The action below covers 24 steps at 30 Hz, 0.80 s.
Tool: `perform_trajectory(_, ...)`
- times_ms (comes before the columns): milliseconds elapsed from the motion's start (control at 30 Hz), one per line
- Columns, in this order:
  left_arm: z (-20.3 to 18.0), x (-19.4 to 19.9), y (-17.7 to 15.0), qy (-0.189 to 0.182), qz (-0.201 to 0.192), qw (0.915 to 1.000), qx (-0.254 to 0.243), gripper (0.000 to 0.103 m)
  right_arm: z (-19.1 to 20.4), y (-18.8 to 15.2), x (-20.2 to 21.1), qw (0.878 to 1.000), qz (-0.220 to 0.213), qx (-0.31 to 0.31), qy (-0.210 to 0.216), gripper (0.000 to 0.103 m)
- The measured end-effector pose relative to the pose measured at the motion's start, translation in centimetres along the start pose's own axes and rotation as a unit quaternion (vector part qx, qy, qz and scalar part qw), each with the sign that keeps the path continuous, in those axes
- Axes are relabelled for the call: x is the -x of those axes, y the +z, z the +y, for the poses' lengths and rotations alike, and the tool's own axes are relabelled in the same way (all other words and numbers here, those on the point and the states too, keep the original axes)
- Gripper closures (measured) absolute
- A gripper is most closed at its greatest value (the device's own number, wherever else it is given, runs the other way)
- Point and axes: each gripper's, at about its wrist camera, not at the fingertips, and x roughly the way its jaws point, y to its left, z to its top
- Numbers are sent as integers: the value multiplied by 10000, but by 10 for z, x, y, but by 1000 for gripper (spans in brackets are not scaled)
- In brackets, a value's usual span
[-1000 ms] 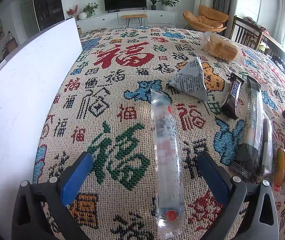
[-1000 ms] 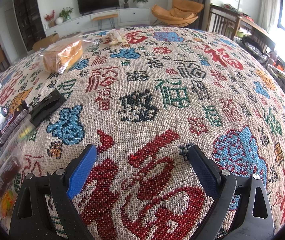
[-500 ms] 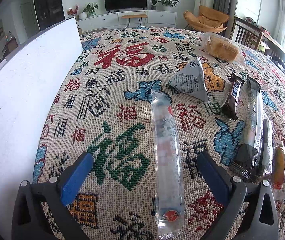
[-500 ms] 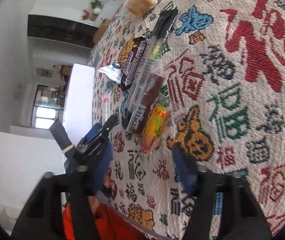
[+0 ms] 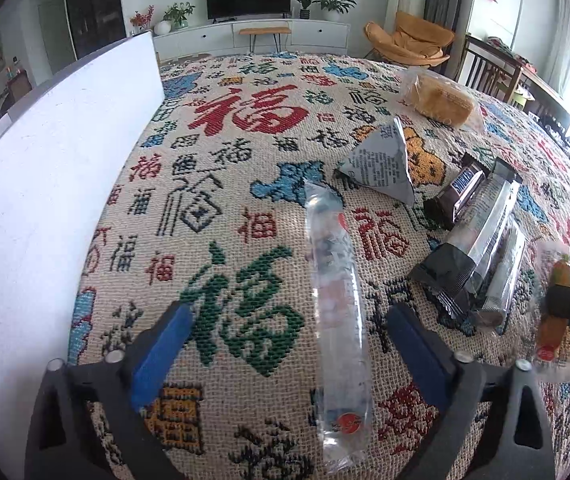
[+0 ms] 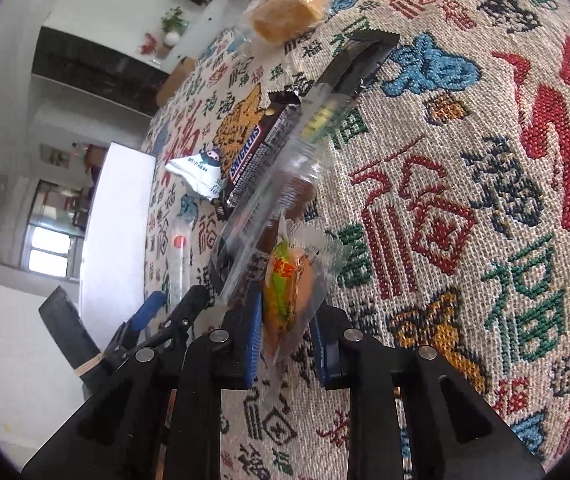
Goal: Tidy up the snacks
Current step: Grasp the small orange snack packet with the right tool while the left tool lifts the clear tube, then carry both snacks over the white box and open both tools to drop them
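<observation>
The jaws of the right gripper (image 6: pixel 285 338) are seen closed on a small orange snack pack (image 6: pixel 287 292) in clear wrap, having just been closing; the blue pads are pressed to either side of the pack at the near end of a row of snacks. In the left wrist view, the same pack (image 5: pixel 557 312) is crossed by a black finger of the right gripper.

The jaws of the left gripper (image 5: pixel 289 344) are held apart and have just been closing; a long clear tube of sweets (image 5: pixel 335 304) lies between them on the cloth, nearer the right-hand pad, and no pad is seen pressing on it.

Just beyond the orange pack, two long bars in clear and black wrap (image 5: pixel 481 248) are laid side by side, with a Snickers bar (image 5: pixel 459 192) next to them and a grey-white triangular packet (image 5: pixel 381 166) further along. A wrapped loaf of bread (image 5: pixel 441 100) is set well apart at the far side.

All of it rests on a counter covered by a woven cloth (image 5: pixel 245 120) patterned with red, green and blue characters. A white board (image 5: pixel 45 168) is stood along the cloth's left edge.
</observation>
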Motion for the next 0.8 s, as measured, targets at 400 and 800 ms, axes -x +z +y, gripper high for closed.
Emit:
perform_trajectory(400, 34, 47, -22, -1673, -193, 9743, 1497, 85, 19, -19, 75, 9864, -381, 1497, -570, 81)
perform_trajectory(800, 130, 227, -11, -1681, -1745, 9512, 1913, 85, 188, -24, 70, 9577, -245, 2826, 479, 81)
